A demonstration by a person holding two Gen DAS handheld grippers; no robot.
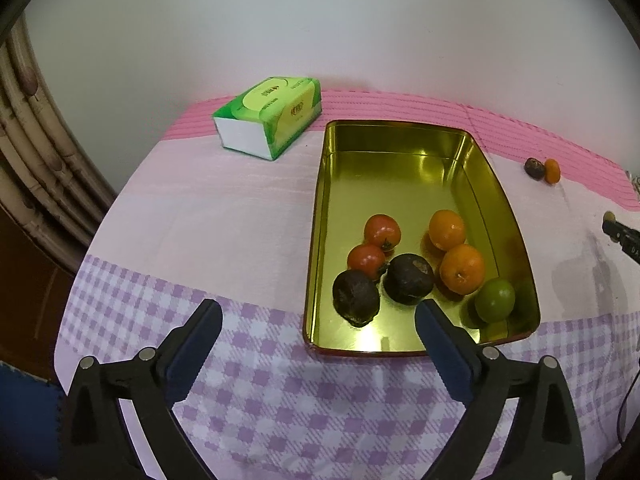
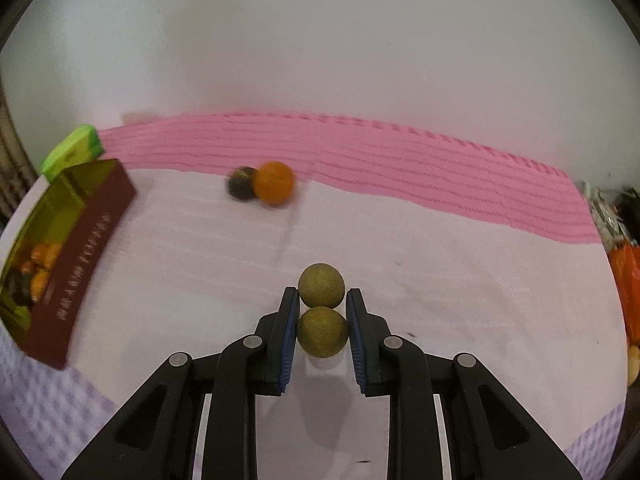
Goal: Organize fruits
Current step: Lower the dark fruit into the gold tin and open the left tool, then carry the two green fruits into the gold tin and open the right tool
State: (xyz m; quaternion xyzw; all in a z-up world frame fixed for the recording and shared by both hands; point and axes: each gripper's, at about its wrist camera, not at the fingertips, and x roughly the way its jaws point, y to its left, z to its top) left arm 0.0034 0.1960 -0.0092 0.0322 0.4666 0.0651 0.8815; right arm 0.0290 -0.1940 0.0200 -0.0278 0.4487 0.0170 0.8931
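Note:
A gold-lined tin holds two tomatoes, two oranges, two dark fruits and a green lime. My left gripper hangs open and empty over the tin's near edge. My right gripper is shut on a brownish-green round fruit, whose shadow falls on the cloth below it. A second fruit of the same kind sits just past the fingertips, up against the held one. An orange and a dark fruit lie together on the cloth further back.
A green tissue pack lies left of the tin near the wall. The tin's red outer wall stands at the left of the right wrist view. Orange clutter sits past the table's right edge. Bamboo-like poles stand at the far left.

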